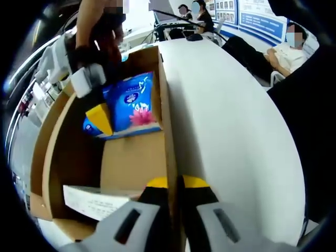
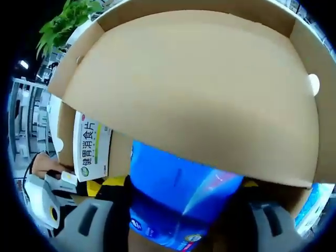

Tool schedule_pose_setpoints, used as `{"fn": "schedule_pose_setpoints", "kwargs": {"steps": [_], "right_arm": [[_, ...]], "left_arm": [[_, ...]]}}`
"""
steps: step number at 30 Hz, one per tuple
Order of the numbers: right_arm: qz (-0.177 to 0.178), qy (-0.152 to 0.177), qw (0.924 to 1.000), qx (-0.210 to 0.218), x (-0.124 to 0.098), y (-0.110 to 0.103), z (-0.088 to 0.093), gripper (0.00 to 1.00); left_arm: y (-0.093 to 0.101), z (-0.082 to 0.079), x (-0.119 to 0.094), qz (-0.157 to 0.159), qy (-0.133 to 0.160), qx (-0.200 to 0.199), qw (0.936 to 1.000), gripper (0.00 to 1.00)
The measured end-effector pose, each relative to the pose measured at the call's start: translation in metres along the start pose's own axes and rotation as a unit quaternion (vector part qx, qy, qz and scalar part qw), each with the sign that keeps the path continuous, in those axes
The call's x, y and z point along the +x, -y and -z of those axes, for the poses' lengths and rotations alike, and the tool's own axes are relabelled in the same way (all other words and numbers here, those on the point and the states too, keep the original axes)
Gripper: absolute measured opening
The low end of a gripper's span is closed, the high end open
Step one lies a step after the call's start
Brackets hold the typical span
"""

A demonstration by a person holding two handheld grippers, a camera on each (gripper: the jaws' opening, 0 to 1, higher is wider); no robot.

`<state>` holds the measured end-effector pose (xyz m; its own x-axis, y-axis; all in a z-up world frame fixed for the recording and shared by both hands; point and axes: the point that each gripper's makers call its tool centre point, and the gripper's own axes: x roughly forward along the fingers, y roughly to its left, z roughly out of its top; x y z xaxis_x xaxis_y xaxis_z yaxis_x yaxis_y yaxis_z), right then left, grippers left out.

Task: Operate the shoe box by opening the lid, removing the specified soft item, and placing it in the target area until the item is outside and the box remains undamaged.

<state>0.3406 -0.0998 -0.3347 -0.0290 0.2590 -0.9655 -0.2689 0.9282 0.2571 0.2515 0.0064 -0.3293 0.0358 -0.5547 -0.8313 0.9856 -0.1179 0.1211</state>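
The soft blue plastic tissue pack (image 1: 131, 102) with the pink flower print is sitting inside the open brown cardboard shoe box (image 1: 134, 160), at the far end of it from the left gripper (image 1: 176, 185). The right gripper (image 1: 100, 118) is reaching down into the box from above and its yellow-tipped fingers (image 1: 101, 116) are lying right against the near corner of the pack. In the right gripper view the same blue pack (image 2: 181, 194) is sitting between the right gripper's (image 2: 184, 210) two fingers, which are spread on either side of it and seem to be gripping it, though the actual contact is hard to make out that close up. The box lid (image 2: 194, 89) is standing up open just beyond those fingers.

The left gripper's fingers (image 1: 157, 184) are pinching together on the box's side wall, one finger inside the box and one outside, holding the wall.

Just left of the left fingers, a white printed paper sheet (image 1: 94, 202) is lying on the box floor. In the right gripper view a white carton with green lettering (image 2: 90, 147) is sitting left of the fingers, against the box wall.

The box is resting on a white rounded desk (image 1: 236, 136), stretching off right of the left fingers. Beyond the desk, people (image 1: 286, 52) are sitting, and a green leafy plant (image 2: 65, 23) is showing past the lid.
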Motion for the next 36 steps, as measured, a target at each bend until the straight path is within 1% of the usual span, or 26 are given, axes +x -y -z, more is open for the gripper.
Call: {"fn": "schedule_pose_setpoints", "kwargs": {"steps": [5, 10, 13, 15, 18, 21, 25, 26, 28, 29, 30, 31, 33, 35, 36], "right_arm": [[0.002, -0.003, 1.0, 0.001, 0.001, 0.003, -0.004, 0.79], [0.011, -0.005, 0.9999, 0.007, 0.002, 0.001, -0.002, 0.8], [0.026, -0.002, 0.9996, 0.015, 0.005, -0.001, -0.001, 0.81], [0.032, -0.007, 0.9994, 0.015, 0.006, -0.002, -0.002, 0.83], [0.059, -0.011, 0.998, 0.019, 0.01, 0.0, -0.005, 0.84], [0.073, 0.0, 0.997, 0.023, 0.011, -0.001, -0.003, 0.86], [0.069, 0.01, 0.9973, 0.024, 0.009, 0.002, -0.005, 0.85], [0.067, 0.012, 0.9974, 0.025, 0.008, 0.002, -0.005, 0.85], [0.063, 0.027, 0.9976, 0.008, 0.001, 0.001, -0.007, 0.85], [0.069, 0.032, 0.9971, 0.003, -0.006, 0.002, -0.008, 0.85], [0.072, 0.045, 0.9964, 0.001, -0.011, 0.003, -0.013, 0.86], [0.071, 0.06, 0.9957, 0.004, -0.018, 0.002, -0.016, 0.89], [0.061, 0.078, 0.995, 0.015, -0.03, 0.0, -0.02, 0.93], [0.063, 0.084, 0.9944, 0.016, -0.042, -0.002, -0.015, 0.95], [0.065, 0.087, 0.9939, 0.016, -0.045, -0.002, -0.014, 0.96]], "left_arm": [[0.001, 0.0, 0.0, 0.0, 0.0, 0.002, 1.0, 0.03], [0.002, 0.0, 0.0, -0.001, -0.002, 0.003, 1.0, 0.03], [0.003, 0.0, -0.001, -0.004, -0.005, 0.004, 1.0, 0.03], [0.003, 0.001, 0.0, -0.005, -0.007, 0.004, 1.0, 0.03], [0.003, 0.001, 0.0, -0.007, -0.009, 0.006, 0.9999, 0.03], [0.004, 0.001, -0.001, -0.008, -0.01, 0.008, 0.9999, 0.03], [0.004, 0.001, 0.0, -0.007, -0.01, 0.01, 0.9999, 0.03], [0.006, 0.001, -0.001, -0.007, -0.01, 0.01, 0.9999, 0.03], [0.007, 0.001, -0.001, -0.007, -0.009, 0.011, 0.9999, 0.03], [0.005, 0.001, -0.001, -0.006, -0.009, 0.011, 0.9999, 0.03], [0.004, 0.0, -0.001, -0.006, -0.009, 0.011, 0.9999, 0.03], [0.004, 0.0, -0.001, -0.006, -0.009, 0.011, 0.9999, 0.03], [0.004, 0.0, -0.001, -0.006, -0.009, 0.011, 0.9999, 0.03], [0.005, 0.001, -0.002, -0.007, -0.009, 0.011, 0.9999, 0.03], [0.006, 0.001, -0.002, -0.007, -0.009, 0.011, 0.9999, 0.03]]}}
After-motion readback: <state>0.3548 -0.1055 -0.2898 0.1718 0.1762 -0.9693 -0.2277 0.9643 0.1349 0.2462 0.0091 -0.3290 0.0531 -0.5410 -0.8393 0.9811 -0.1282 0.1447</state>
